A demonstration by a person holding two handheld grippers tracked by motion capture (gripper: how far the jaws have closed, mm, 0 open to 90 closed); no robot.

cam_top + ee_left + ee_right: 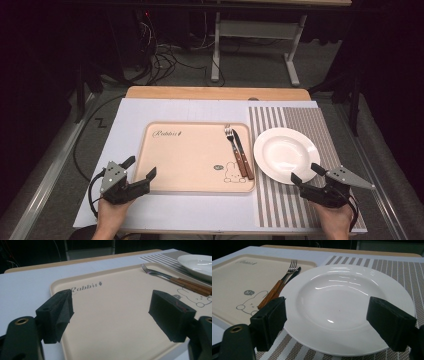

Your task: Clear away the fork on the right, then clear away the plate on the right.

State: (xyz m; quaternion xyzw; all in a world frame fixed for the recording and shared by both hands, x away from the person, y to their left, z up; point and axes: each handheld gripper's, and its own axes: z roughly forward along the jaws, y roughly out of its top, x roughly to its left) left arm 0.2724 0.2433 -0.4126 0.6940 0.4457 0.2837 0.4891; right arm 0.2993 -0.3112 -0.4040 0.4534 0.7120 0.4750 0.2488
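At the near edge of the table, taking the beige tray (192, 160) as the landmark, the left gripper (139, 170) hovers just off the tray's near-left corner, its black blocky jaws spread wide with nothing between them. The right gripper (306, 173) sits to the tray's right, over the near rim of the white plate (286, 154), jaws likewise released and apart, gripping nothing; whether the pads touch the rim cannot be told. Each gripper is held in a person's hand that enters from the bottom of the high view.

The tray is a flat rounded rectangle with a low raised lip and a matte, smooth surface. A small cartoon rabbit (231, 171) is printed near its right front corner, and script lettering (167, 134) runs along its far left. On the tray's right side lie a fork (234, 149) and a knife (243, 154), side by side and touching, with metal heads toward the far edge and brown wooden handles toward the near one.

Just right of the tray, the plate is round, glossy and shallow-bowled, resting on a woven striped placemat (310, 125) of brown and pale bands. Under the tray lies a pale sheet (125, 120) over a wooden tabletop (215, 93).

The right gripper view shows highlights on the glaze and the mat's weave; the left gripper view shows the tray's lip and lettering close. The high view alone takes in the floor beyond, with cables (165, 60) and a white stand (216, 45).
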